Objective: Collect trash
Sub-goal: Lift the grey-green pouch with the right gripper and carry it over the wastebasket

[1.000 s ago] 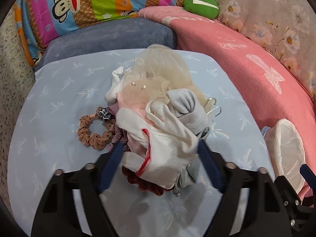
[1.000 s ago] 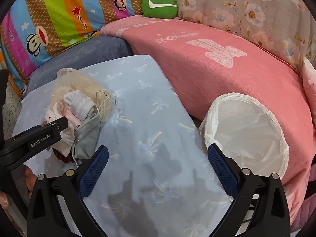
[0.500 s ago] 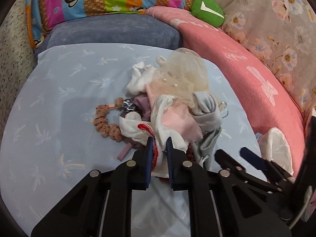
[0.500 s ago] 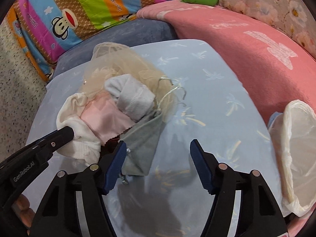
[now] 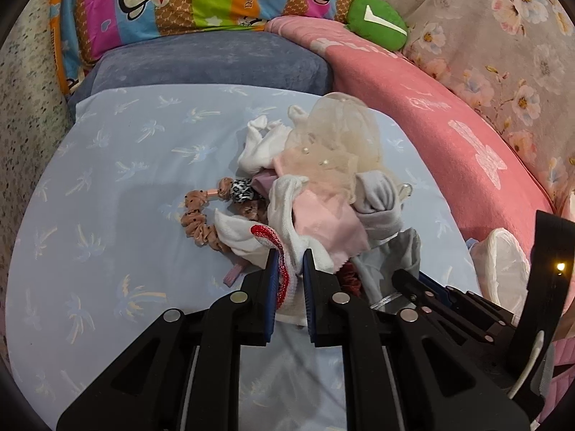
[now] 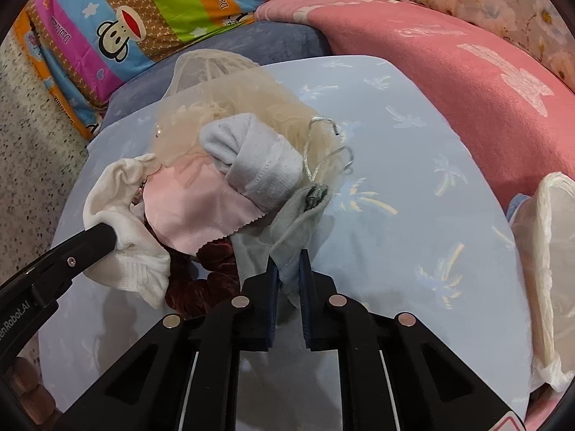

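Here the left gripper was clenched on a white sock with a red band, at the near edge of a heap of rags on the pale blue cushion. The right gripper pinched a grey cloth from that heap. A white-lined bin stood beside the cushion's right edge.
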`<state>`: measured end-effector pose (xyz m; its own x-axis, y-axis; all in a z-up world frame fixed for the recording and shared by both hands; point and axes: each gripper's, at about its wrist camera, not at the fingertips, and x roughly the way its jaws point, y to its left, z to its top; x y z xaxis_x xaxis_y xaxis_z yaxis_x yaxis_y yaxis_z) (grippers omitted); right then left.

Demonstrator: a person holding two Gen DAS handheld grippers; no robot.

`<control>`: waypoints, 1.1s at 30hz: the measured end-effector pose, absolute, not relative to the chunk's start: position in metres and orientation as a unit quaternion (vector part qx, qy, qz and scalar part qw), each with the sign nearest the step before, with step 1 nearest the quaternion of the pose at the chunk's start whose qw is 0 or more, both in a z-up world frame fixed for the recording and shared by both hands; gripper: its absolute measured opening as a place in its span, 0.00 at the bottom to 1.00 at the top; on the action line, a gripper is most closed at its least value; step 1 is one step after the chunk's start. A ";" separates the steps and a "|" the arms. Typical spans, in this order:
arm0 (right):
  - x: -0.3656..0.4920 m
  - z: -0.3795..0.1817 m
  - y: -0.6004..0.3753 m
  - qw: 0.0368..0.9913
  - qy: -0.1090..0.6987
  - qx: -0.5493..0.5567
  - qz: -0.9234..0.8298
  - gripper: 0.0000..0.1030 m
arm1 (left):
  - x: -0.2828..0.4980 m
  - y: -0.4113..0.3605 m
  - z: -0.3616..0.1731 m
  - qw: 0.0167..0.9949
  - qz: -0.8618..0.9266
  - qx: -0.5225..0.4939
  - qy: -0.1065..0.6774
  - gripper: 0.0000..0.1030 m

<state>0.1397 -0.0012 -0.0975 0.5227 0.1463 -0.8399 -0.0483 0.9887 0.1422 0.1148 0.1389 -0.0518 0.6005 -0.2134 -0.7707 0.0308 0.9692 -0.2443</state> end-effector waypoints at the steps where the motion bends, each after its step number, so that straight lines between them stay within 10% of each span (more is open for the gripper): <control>1: 0.135 -0.093 -0.005 0.874 0.480 0.052 0.053 0.10 | 0.113 0.136 -0.050 0.890 -0.071 -0.101 0.440 0.13; 33: 0.005 0.031 -0.232 0.926 0.324 0.144 -0.126 0.10 | 0.064 -0.074 0.030 0.883 -0.289 0.010 0.369 0.13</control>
<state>0.0051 -0.2319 0.0312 0.7580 -0.1400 -0.6371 0.3270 0.9266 0.1855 0.0639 -0.0740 0.0301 0.5602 -0.5036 -0.6577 0.5178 0.8326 -0.1965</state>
